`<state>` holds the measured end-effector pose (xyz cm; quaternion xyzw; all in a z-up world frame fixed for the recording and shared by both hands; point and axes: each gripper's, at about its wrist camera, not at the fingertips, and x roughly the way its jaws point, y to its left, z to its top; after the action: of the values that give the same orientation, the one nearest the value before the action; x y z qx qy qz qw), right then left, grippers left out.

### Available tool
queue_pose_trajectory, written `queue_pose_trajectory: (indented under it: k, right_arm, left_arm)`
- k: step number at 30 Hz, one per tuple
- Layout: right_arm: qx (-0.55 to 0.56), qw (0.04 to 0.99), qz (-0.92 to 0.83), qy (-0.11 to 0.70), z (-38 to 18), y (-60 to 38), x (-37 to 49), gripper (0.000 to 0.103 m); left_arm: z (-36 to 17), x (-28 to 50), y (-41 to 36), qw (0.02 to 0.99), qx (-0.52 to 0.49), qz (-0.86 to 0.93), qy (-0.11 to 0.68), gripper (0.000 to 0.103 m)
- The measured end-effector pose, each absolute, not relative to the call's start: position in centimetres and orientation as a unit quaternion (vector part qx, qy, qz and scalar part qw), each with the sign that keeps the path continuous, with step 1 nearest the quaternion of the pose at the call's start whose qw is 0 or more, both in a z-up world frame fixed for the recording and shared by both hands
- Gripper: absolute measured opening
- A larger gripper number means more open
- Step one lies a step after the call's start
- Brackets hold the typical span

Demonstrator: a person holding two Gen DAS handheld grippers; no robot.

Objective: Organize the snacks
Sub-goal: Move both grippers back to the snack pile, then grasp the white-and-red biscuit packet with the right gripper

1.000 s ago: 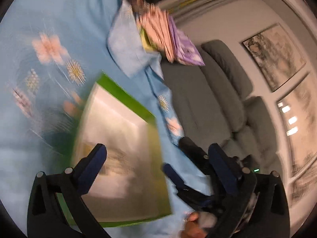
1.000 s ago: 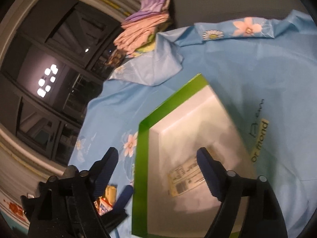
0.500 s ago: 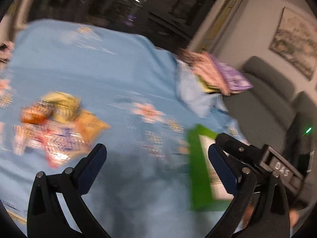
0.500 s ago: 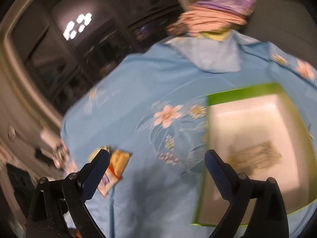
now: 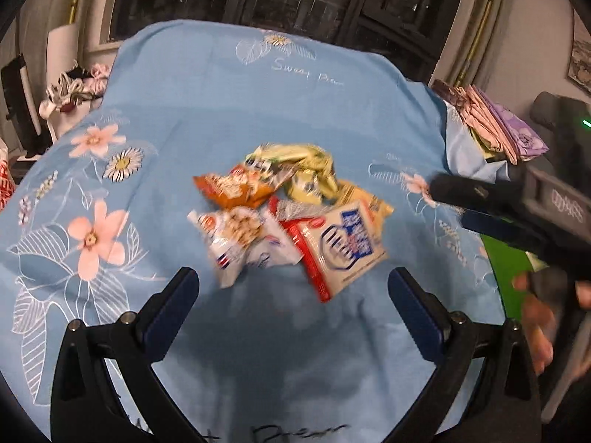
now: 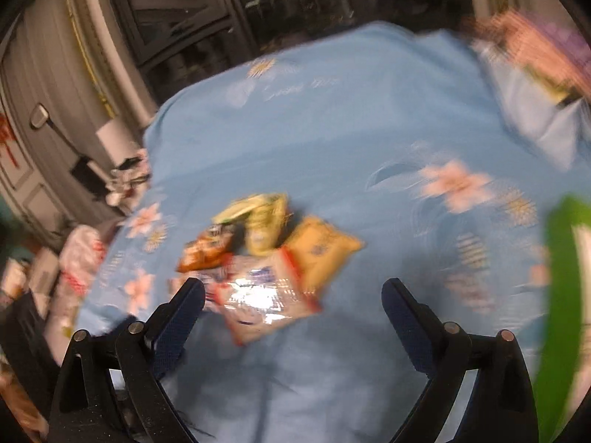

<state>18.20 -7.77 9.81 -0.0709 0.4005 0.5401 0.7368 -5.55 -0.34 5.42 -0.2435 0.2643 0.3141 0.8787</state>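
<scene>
A heap of snack packets [image 5: 291, 214] lies on the blue flowered cloth: a red-and-white bag with blue print [image 5: 341, 245], a white bag [image 5: 236, 238], an orange one [image 5: 232, 186], pale green packets [image 5: 303, 168] and a yellow one [image 6: 319, 249]. My left gripper [image 5: 293, 297] hovers open just in front of the heap, nothing between its fingers. My right gripper [image 6: 291, 302] is open too, above the near edge of the same heap [image 6: 266, 258]. In the left wrist view its black body [image 5: 517, 214] and a hand reach in from the right. A green-rimmed box [image 5: 508, 273] sits at the right.
A stack of folded pink and purple cloths [image 5: 491, 125] lies at the far right corner of the table. The blue flowered cloth [image 5: 207, 110] covers the whole top. Dark windows stand behind; clutter on a white stand [image 5: 70, 88] is beyond the left edge.
Both grippers have swung left, away from the green box, and now face the snack heap. The box has slid to the right edge of both views. The right jaws have widened slightly.
</scene>
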Motion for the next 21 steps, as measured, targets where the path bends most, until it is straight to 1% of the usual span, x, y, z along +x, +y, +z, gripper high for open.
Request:
queue_pose_trajectory:
  k: [2, 7, 8, 9, 10, 12, 14, 16, 17, 20, 21]
  right_arm:
    - [-0.07, 0.711, 0.548, 0.435, 8.3, -5.7, 18.7, 0.097]
    - [-0.092, 0.713, 0.51, 0.473, 5.4, -3.0, 19.3, 0.097]
    - [-0.09, 0.703, 0.501, 0.496, 4.5, -2.5, 19.5, 0.097]
    - [-0.082, 0.691, 0.502, 0.513, 3.9, -2.1, 19.7, 0.094]
    - [-0.075, 0.681, 0.506, 0.524, 3.5, -1.6, 19.7, 0.089]
    - [-0.06, 0.646, 0.515, 0.56, 2.0, -0.9, 19.6, 0.083]
    - [-0.054, 0.653, 0.515, 0.553, 1.7, -1.1, 19.2, 0.083]
    - [-0.053, 0.658, 0.516, 0.546, 1.9, -1.4, 19.3, 0.077]
    - [-0.046, 0.655, 0.516, 0.551, 1.9, -1.7, 19.6, 0.076]
    - [-0.023, 0.633, 0.529, 0.565, 1.8, -2.2, 21.2, 0.075]
    - [-0.019, 0.628, 0.534, 0.566, 1.7, -2.5, 21.5, 0.073]
  left_arm:
    - [4.4, -5.9, 0.0, 0.88, -0.244, 0.312, 0.264, 0.103]
    - [2.6, -4.9, 0.7, 0.865, -0.272, 0.301, 0.294, 0.103]
    - [2.5, -5.0, 0.8, 0.867, -0.281, 0.293, 0.29, 0.103]
    - [2.5, -5.1, 0.9, 0.867, -0.295, 0.285, 0.282, 0.103]
    - [2.5, -5.3, 1.0, 0.866, -0.304, 0.283, 0.278, 0.103]
    - [2.5, -5.6, 1.2, 0.863, -0.316, 0.283, 0.274, 0.103]
    - [2.4, -5.4, 1.4, 0.86, -0.325, 0.279, 0.277, 0.103]
    - [1.9, -4.6, 2.2, 0.856, -0.354, 0.255, 0.276, 0.102]
    - [1.6, -4.1, 2.6, 0.854, -0.375, 0.236, 0.273, 0.102]
    - [1.8, -2.8, 2.6, 0.864, -0.384, 0.193, 0.262, 0.102]
    - [1.9, -2.2, 2.3, 0.867, -0.393, 0.162, 0.259, 0.102]
